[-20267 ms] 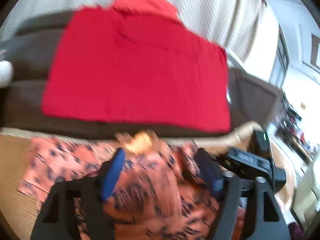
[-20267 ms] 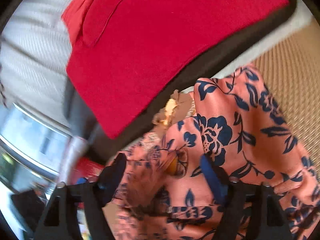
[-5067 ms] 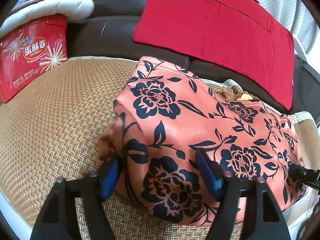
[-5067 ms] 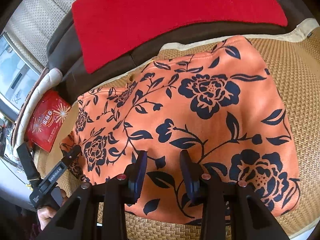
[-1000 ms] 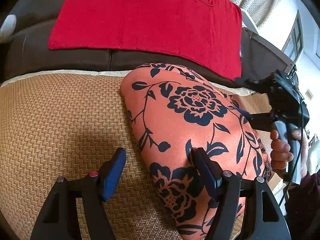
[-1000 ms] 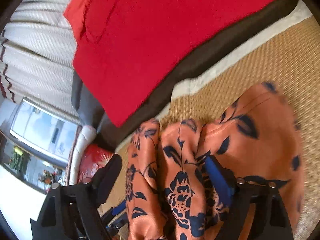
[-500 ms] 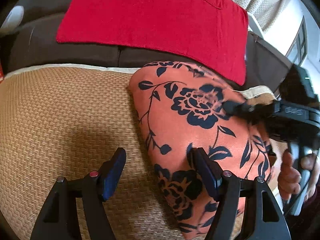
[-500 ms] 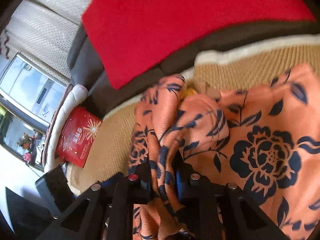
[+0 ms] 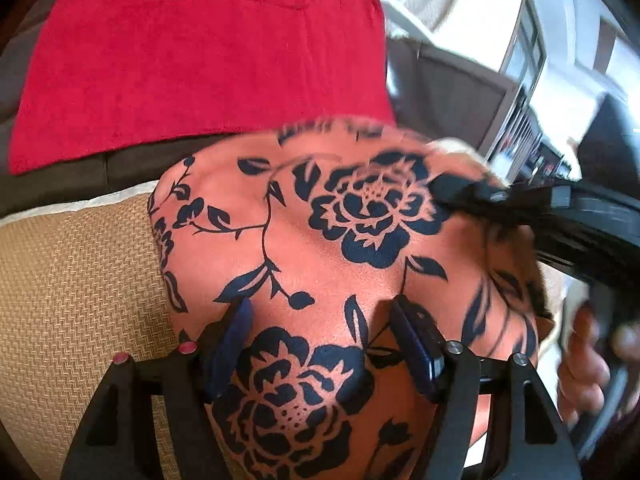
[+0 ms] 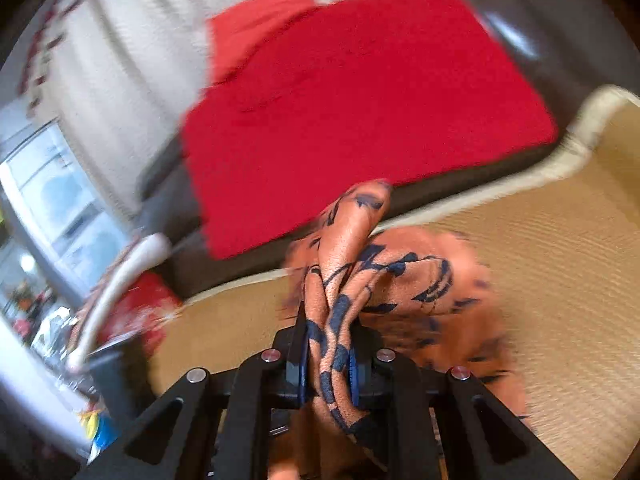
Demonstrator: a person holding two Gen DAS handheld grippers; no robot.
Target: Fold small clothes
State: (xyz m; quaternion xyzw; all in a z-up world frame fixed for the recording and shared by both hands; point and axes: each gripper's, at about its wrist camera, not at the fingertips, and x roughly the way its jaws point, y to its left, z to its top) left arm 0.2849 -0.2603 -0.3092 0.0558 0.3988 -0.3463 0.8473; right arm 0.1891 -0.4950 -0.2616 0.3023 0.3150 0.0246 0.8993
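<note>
**Desk:** What changes here?

**Operator:** My right gripper [image 10: 328,364], wide apart a second ago, now clamps a bunched edge of the orange floral garment [image 9: 320,248] and lifts it off the woven mat [image 9: 76,280]. My left gripper [image 9: 324,344] is still wide apart over the cloth, gripping nothing. I read it as the next fold starting.

**Desk:** Where's the garment?

**Operator:** On the mat, just in front of the red cloth [image 10: 360,100] draped over the dark sofa.

**Desk:** What can't you see?

**Operator:** Both views blur. The garment's near end is cut off, how many layers I'm pinching is unclear, and the hand [image 9: 584,364] at the edge is smeared.
</note>
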